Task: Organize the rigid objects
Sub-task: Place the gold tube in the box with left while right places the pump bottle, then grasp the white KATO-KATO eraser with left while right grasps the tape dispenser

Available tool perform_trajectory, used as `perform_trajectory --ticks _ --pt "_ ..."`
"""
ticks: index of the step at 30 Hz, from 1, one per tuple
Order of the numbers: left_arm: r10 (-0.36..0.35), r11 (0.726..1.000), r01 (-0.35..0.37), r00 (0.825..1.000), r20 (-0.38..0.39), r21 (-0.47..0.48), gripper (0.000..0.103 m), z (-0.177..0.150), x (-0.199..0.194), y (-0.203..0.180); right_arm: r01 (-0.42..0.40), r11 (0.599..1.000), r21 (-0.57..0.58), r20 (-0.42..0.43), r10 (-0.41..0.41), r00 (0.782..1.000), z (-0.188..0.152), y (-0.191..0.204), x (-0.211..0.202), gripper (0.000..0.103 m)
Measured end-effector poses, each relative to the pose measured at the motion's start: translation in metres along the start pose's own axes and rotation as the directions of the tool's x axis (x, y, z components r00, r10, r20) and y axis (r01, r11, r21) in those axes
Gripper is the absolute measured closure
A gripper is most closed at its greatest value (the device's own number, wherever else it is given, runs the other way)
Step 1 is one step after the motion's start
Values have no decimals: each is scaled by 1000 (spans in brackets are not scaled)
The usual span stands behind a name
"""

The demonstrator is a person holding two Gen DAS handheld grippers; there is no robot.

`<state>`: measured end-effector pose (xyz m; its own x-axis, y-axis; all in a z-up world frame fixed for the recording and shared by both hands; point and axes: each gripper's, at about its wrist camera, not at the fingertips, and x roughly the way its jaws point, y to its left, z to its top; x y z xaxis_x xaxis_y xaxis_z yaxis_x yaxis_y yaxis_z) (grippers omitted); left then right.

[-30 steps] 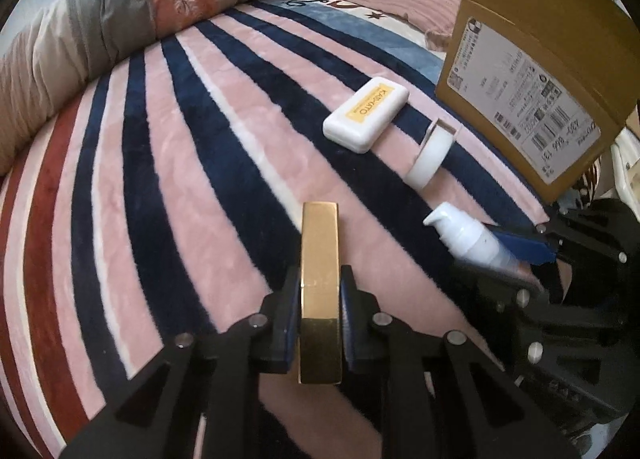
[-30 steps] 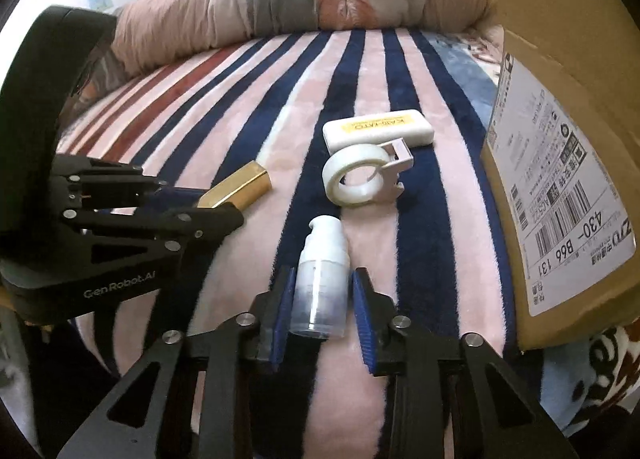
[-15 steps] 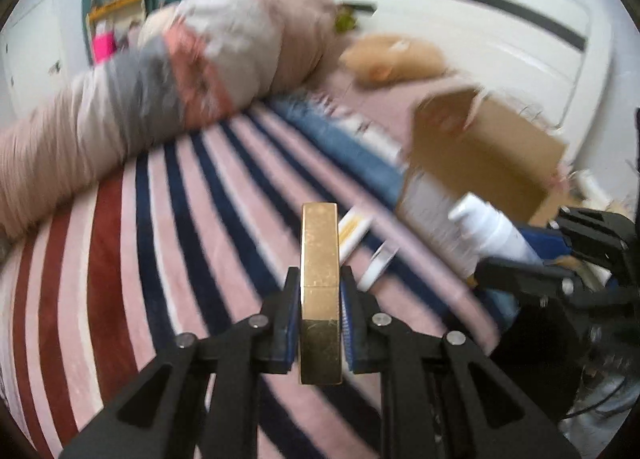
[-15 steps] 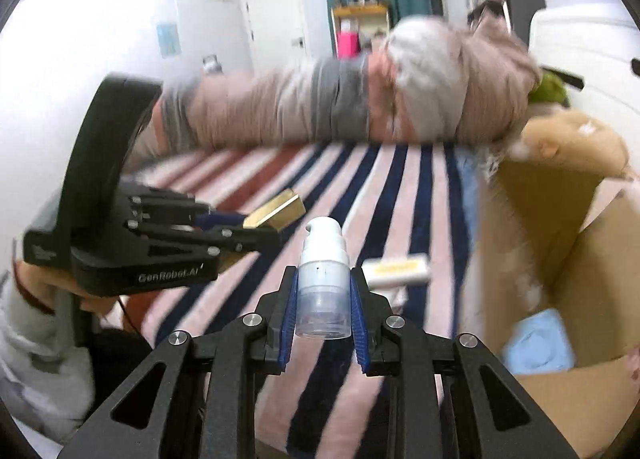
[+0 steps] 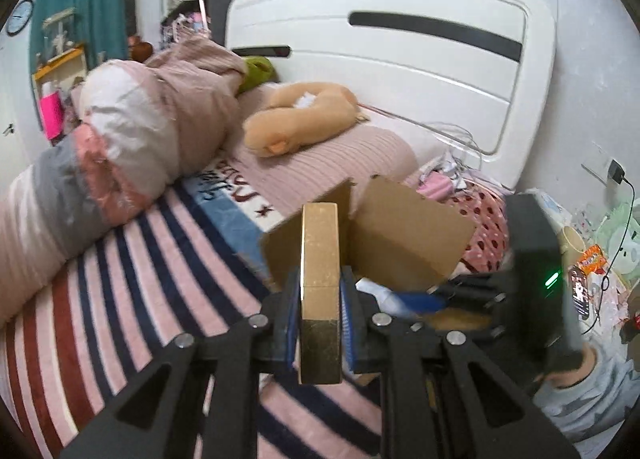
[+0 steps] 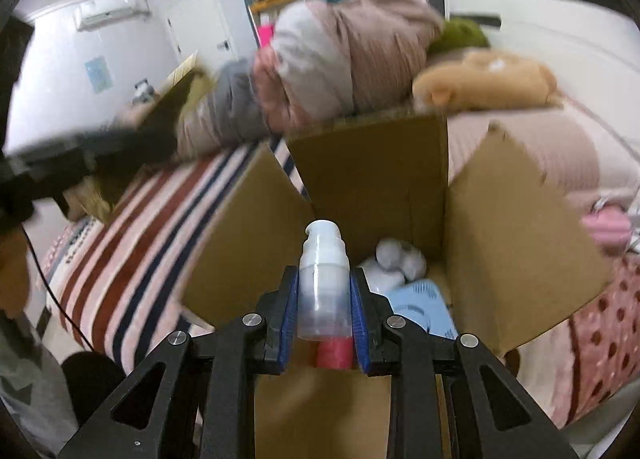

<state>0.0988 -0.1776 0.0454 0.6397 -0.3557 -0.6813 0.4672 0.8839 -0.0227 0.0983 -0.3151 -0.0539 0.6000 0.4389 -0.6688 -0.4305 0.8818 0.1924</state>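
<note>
At the left lies a long rolled quilt [image 5: 120, 163], soft and puffy, in grey, pink and white parts. Beneath it is a fleecy striped blanket [image 5: 132, 291] with pink, navy and red bands. The left gripper [image 5: 320, 319] is clamped on a gold bar [image 5: 320, 291] — a rectangular, metallic-looking block with flat, shiny faces. The bar stands between the blue ribbed pads [image 5: 293, 319] and reaches forward past the black fingers, above the blanket and just before the cardboard box [image 5: 404, 239].

The box is plain brown cardboard with its flaps [image 6: 520, 243] open and standing up. The right gripper [image 6: 324, 315] is closed on a pump bottle [image 6: 323, 287], a round bottle of translucent plastic with a white pump head, held upright over the open box. Inside the box there are a pale blue flat thing [image 6: 424, 307], a white rounded object [image 6: 400, 259] and something red [image 6: 335, 351] under the bottle — their kind I cannot tell. Further right a tan plush toy [image 5: 300, 119] rests on a ribbed pink pillow [image 5: 328, 171], before the smooth white headboard [image 5: 400, 59].
</note>
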Motion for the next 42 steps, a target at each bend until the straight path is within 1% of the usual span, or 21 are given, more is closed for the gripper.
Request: perform_trajectory --ticks 3,6,10,12,13,15,16,17,20,22,24,27,31,33,34,35,38,42 --pt "-9 1000 10 999 -38 24 88 4 18 -11 -11 1000 22 -24 12 1000 -6 -14 7 82" --pt "-13 999 16 997 -76 39 88 8 36 -22 -28 999 36 -12 29 1000 -7 -28 1 82" --pt "-11 999 15 995 -102 32 88 13 52 -24 -59 998 2 -31 59 998 -5 -32 -1 81" --pt "-8 999 12 993 -121 33 88 14 59 -25 -32 999 -19 -16 32 999 -4 -32 -7 79" --pt "-5 999 10 991 -135 37 88 13 63 -25 -15 999 -28 0 15 1000 -4 -33 -11 71" --pt "6 999 2 987 -160 47 88 12 70 -26 33 999 -32 28 -32 999 -3 -37 -19 62" --pt "7 999 1 986 -168 48 88 12 73 -26 61 998 -34 43 -60 997 -3 -41 -22 61" --pt "6 999 2 984 -177 47 88 12 77 -27 71 997 -33 47 -70 996 -3 -44 -24 61" --pt "5 998 6 980 -201 55 88 11 85 -28 63 998 -26 46 -62 997 -3 -53 -28 61" --pt "19 998 -5 978 -210 65 88 10 91 -29 66 997 -31 49 -65 997 -2 -55 -30 61" --pt "43 997 -27 977 -210 77 88 8 94 -30 63 997 -34 49 -61 997 -3 -56 -32 61" --pt "48 996 -32 976 -210 78 88 7 95 -28 61 998 -33 53 -60 997 -3 -56 -35 61" --pt "53 997 -42 980 -190 63 87 7 87 -23 67 997 -32 49 -66 997 -4 -54 -34 60" --pt "45 999 -39 985 -167 38 79 8 77 -16 69 997 -35 45 -67 997 -3 -53 -35 60" --pt "43 999 -40 987 -153 26 70 8 72 -14 66 997 -35 42 -64 997 -3 -52 -35 60" --pt "41 999 -39 990 -136 14 64 7 64 -10 61 997 -37 40 -60 997 -3 -50 -36 60" --pt "52 999 -53 994 -93 -11 62 5 42 2 42 998 -42 43 -40 998 -1 -43 -39 60" --pt "96 994 -98 994 -61 -38 58 -7 15 27 -7 998 -65 64 11 998 5 -22 -44 60"
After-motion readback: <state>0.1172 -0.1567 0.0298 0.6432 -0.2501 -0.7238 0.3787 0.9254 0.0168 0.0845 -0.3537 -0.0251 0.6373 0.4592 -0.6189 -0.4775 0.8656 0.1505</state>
